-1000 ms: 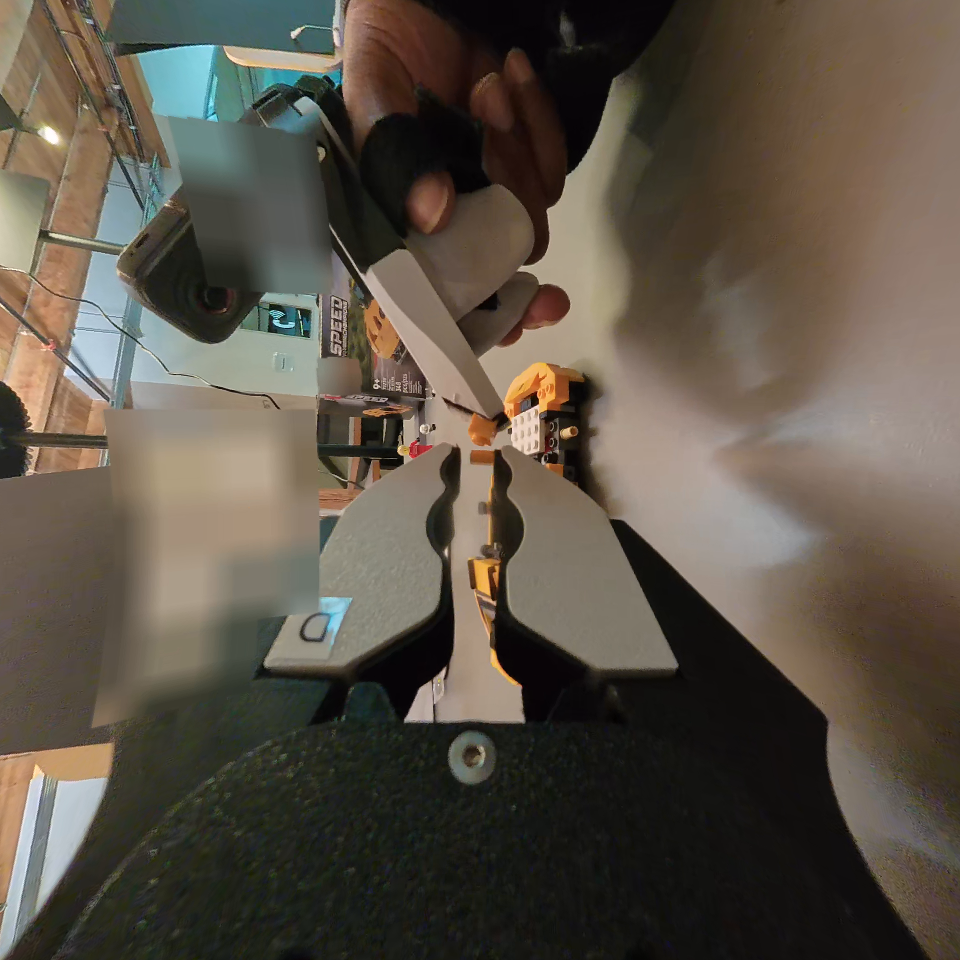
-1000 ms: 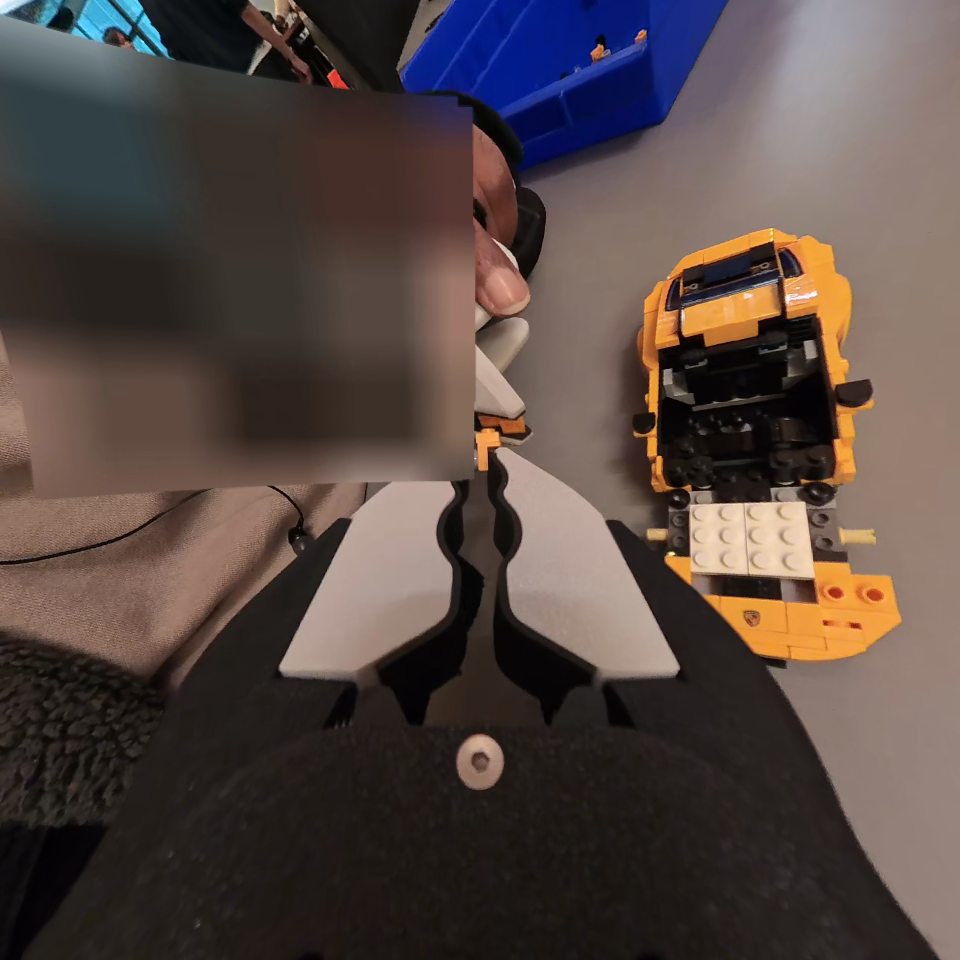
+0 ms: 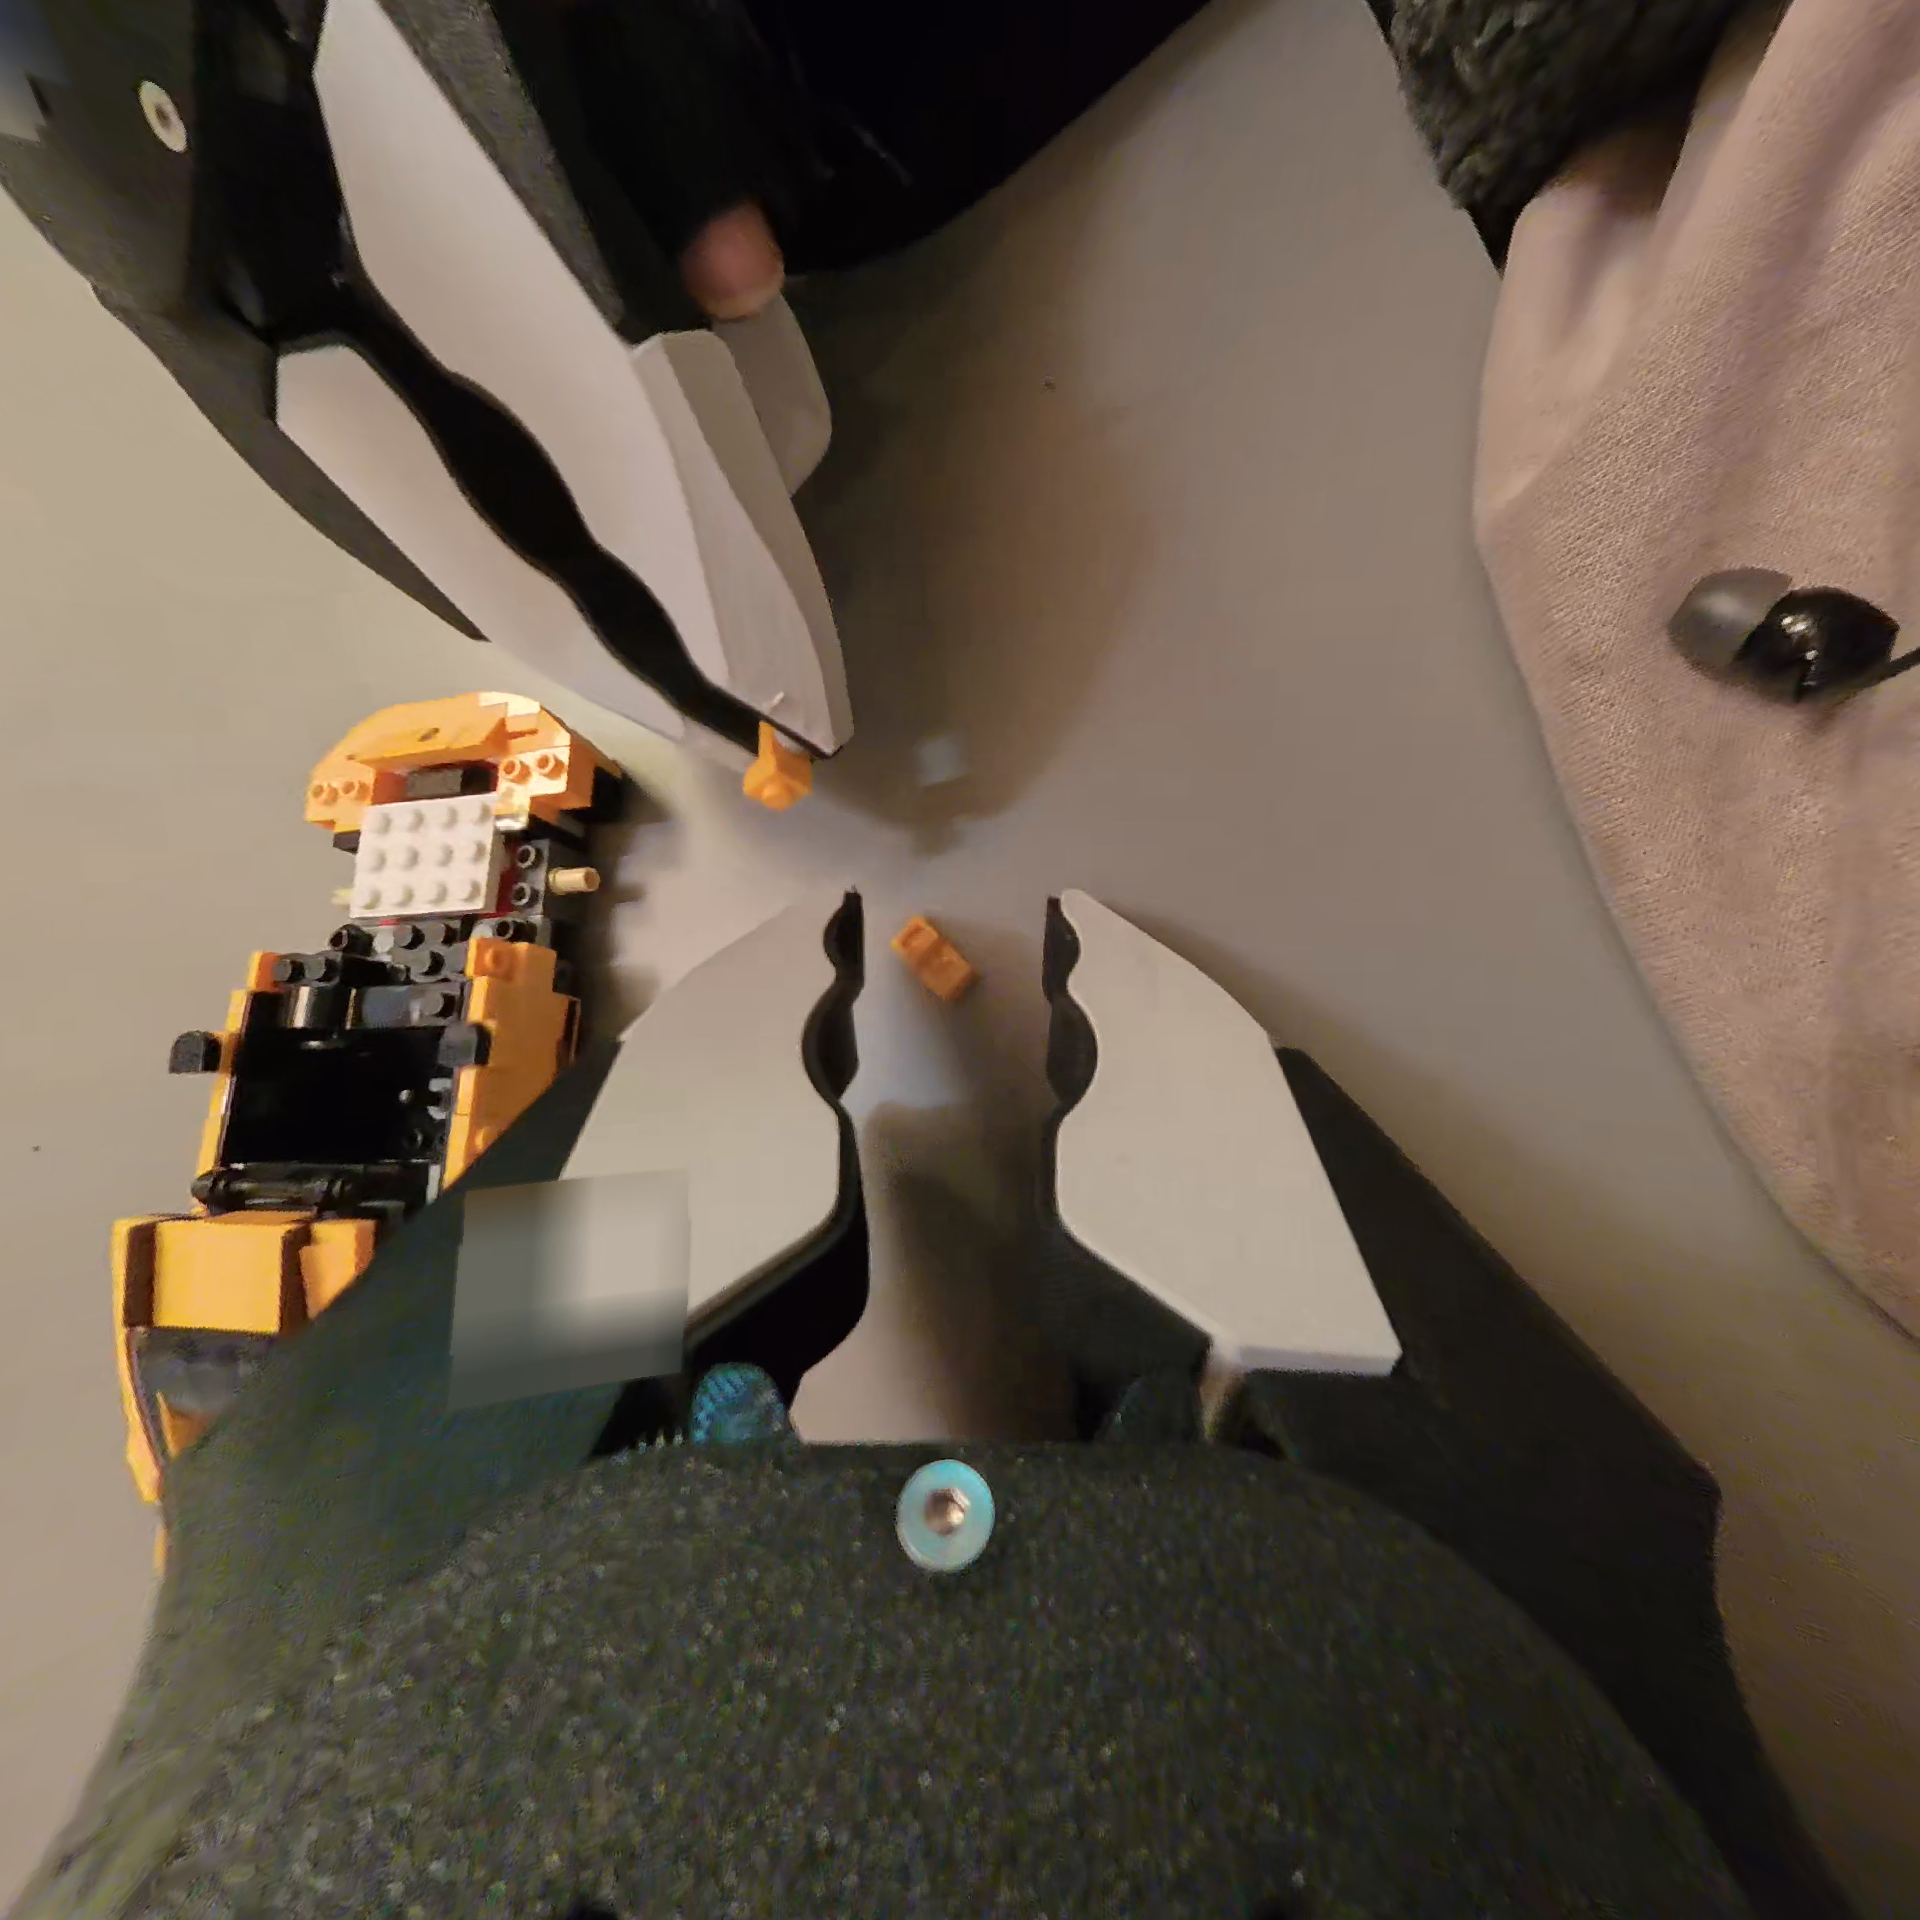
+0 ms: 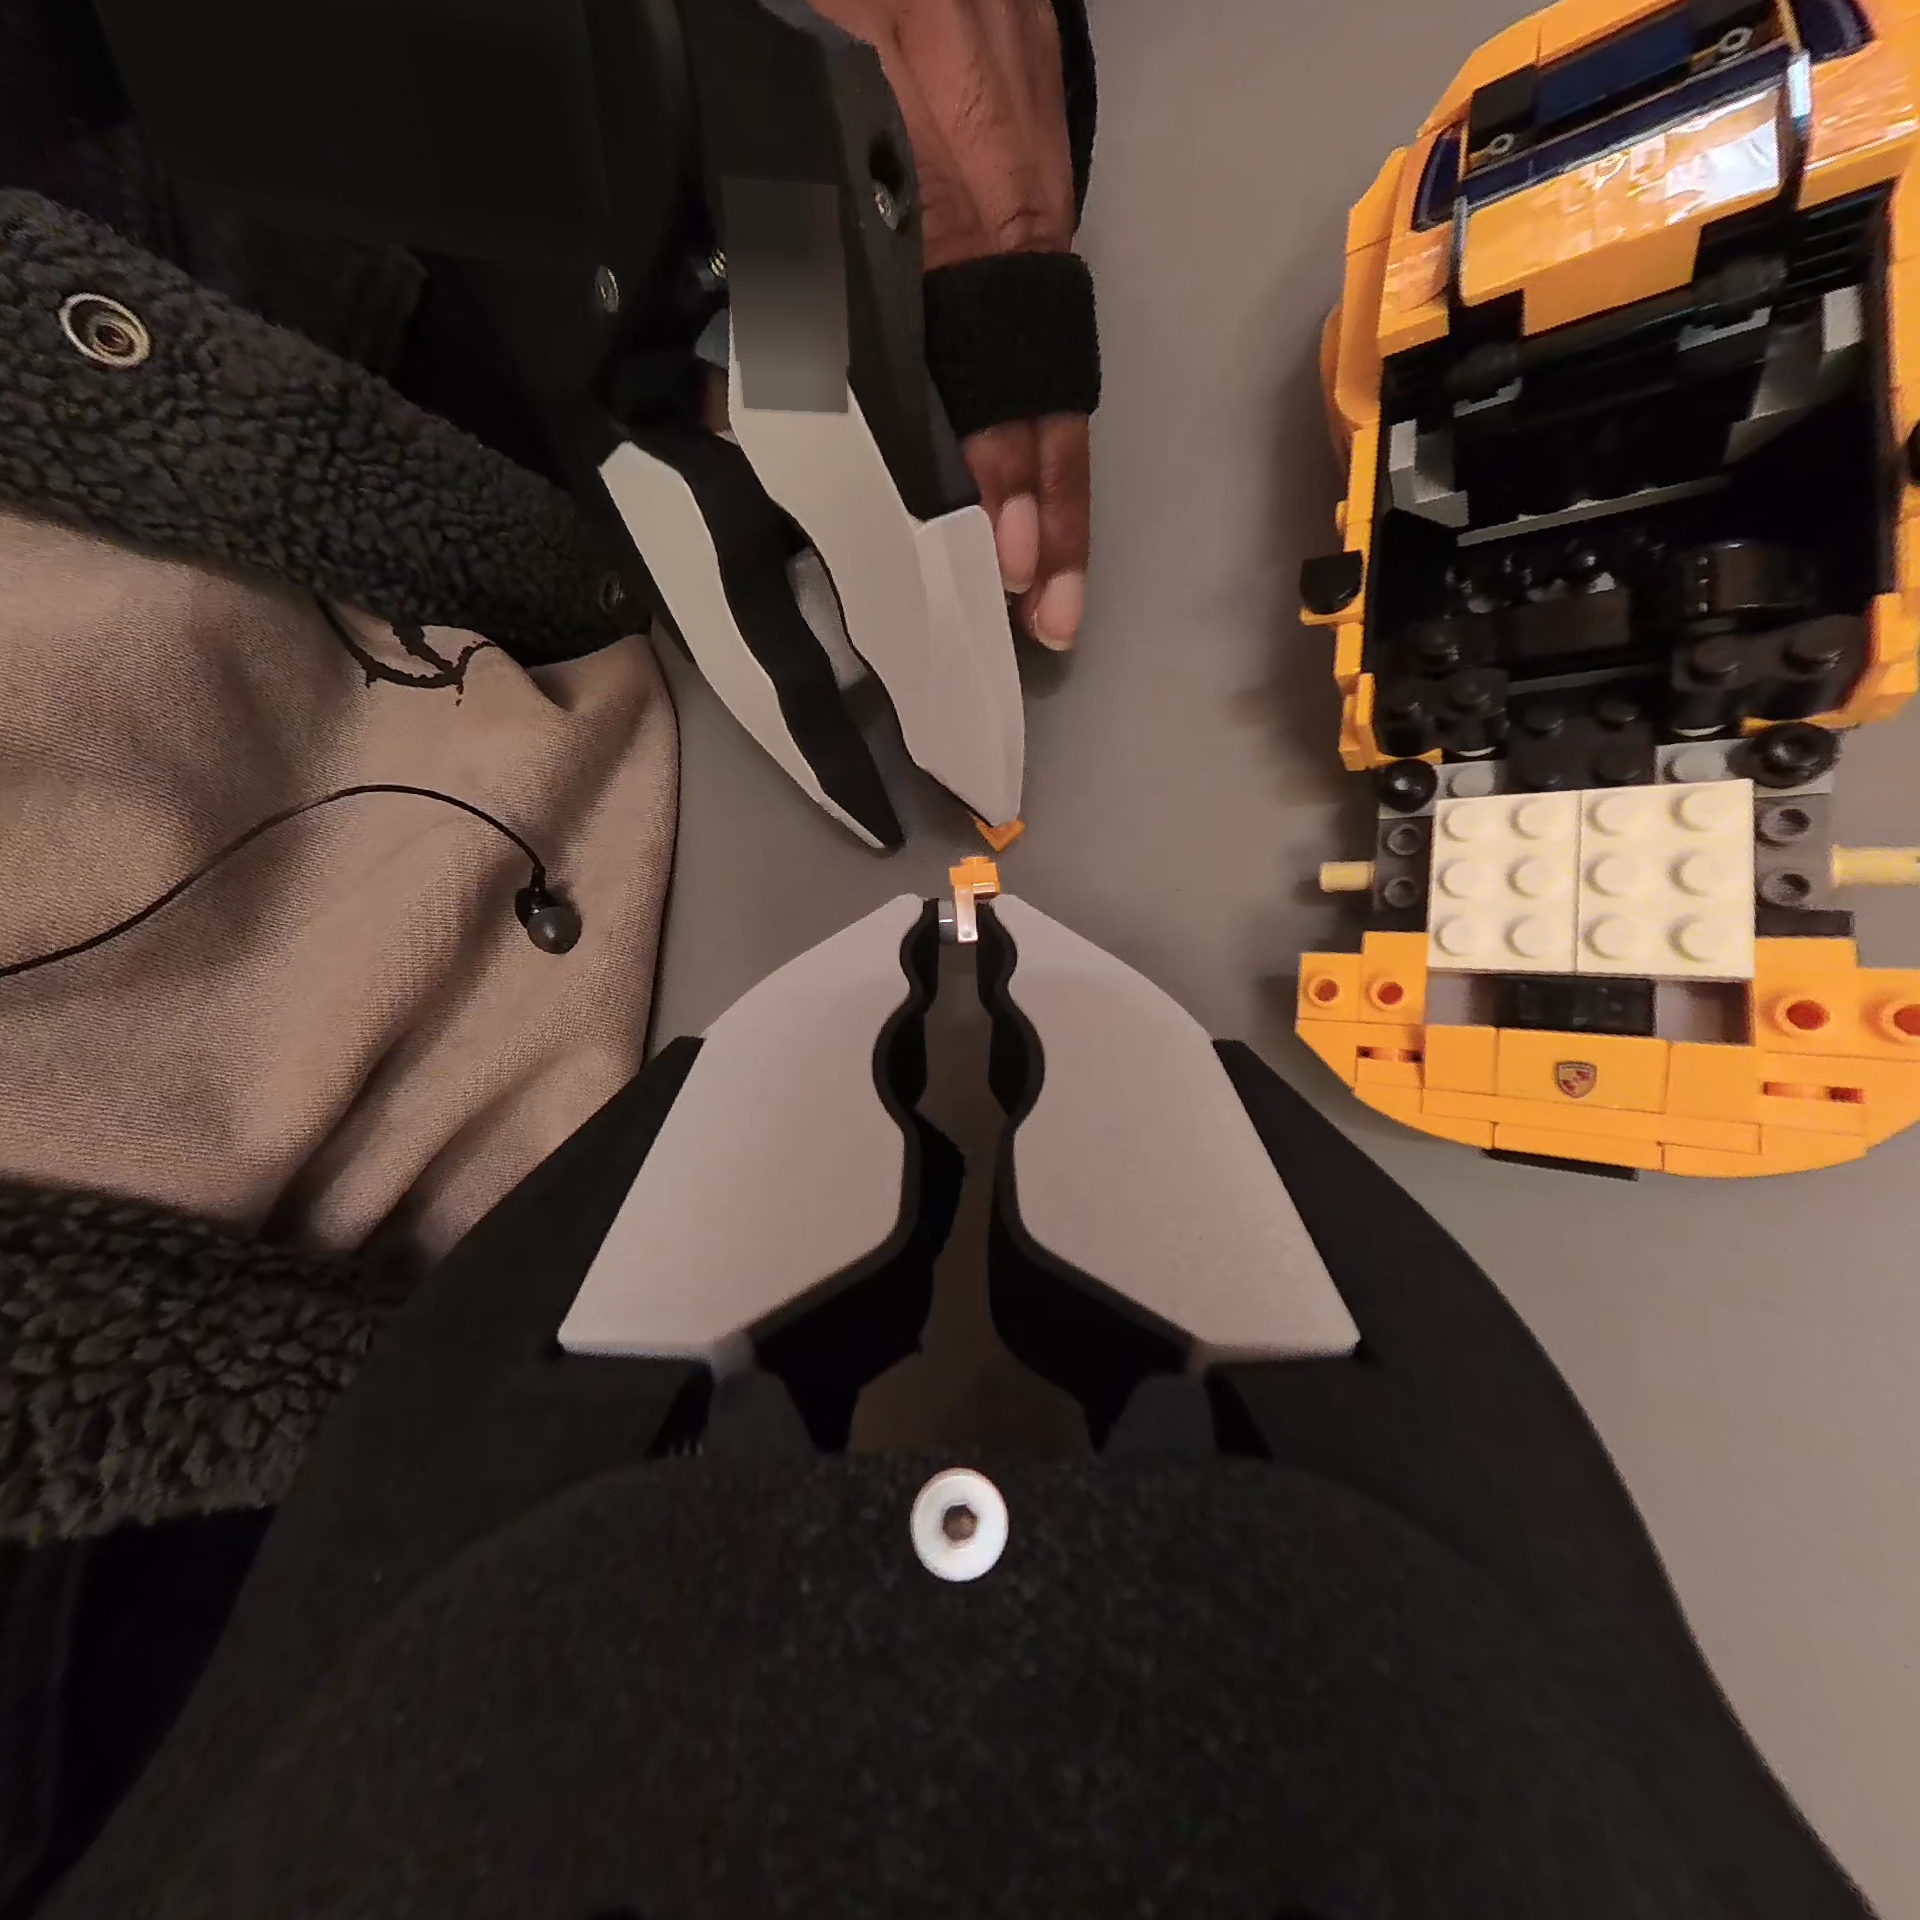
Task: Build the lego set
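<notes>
Two small orange parts are in play beside a mostly built car point(image 4: 1621, 665). Its orange shell, windscreen, nose and white plate are on, but the black cabin and engine bay lie open, no wheels show, and bare axle pins stick out at the front, so I judge the build past halfway with roof, wheels and trim left.

Right gripper point(image 4: 964, 914) is nearly closed, pinching a tiny orange clip piece point(image 4: 972, 896) at its tips, low over the table point(image 4: 1455, 1558). Left gripper point(image 3: 951, 930) stands wide, holding nothing; a small orange plate point(image 3: 933, 956) lies loose on the table between its fingers, not touching either one. The two pieces sit near each other but apart, both just beside the car's front end. A hand point(image 4: 1023, 499) shows behind the left gripper.

Versus a second ago: the left gripper was closed on an orange part, with both grippers meeting tip to tip up in the air. Now it is open, the plate is on the table, and both cameras look down. The join looks undone or failed, by my read; the plate needs regrasping.
</notes>
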`<state>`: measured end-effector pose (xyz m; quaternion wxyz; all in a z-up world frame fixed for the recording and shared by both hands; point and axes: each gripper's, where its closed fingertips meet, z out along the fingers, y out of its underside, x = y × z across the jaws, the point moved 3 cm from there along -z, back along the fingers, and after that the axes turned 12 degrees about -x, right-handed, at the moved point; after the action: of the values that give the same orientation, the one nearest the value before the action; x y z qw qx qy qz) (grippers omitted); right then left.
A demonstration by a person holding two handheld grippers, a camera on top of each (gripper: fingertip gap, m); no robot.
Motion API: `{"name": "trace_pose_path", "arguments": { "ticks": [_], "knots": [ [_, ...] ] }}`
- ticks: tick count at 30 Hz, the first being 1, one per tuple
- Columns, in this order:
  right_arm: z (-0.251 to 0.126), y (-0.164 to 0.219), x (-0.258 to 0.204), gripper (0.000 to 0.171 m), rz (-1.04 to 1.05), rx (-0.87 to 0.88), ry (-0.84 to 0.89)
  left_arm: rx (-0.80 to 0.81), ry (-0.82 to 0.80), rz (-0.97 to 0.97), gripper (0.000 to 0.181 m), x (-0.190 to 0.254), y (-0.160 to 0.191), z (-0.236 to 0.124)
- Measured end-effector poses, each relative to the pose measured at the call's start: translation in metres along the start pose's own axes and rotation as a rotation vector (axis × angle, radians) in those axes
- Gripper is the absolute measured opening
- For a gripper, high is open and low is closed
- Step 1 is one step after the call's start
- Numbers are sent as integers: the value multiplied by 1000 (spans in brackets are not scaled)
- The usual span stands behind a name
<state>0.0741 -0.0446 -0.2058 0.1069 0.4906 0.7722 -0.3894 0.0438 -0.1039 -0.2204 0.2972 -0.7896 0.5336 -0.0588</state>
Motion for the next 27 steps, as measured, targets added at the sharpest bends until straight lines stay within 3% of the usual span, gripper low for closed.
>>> {"name": "trace_pose_path", "arguments": {
  "ticks": [9,17,23,27],
  "knots": [
    [2,0,-3,7,-18,-29,13,-42,26,-66,19,-8,14,-6],
    [1,3,-3,7,-23,-47,60,-136,74,-219,17,-3,13,0],
    [14,0,-7,7,-47,-99,97,-146,-8,-231,2,-4,10,5],
    [20,1,-7,6,-60,-133,126,-106,-36,-227,7,-3,3,8]
  ]
}}
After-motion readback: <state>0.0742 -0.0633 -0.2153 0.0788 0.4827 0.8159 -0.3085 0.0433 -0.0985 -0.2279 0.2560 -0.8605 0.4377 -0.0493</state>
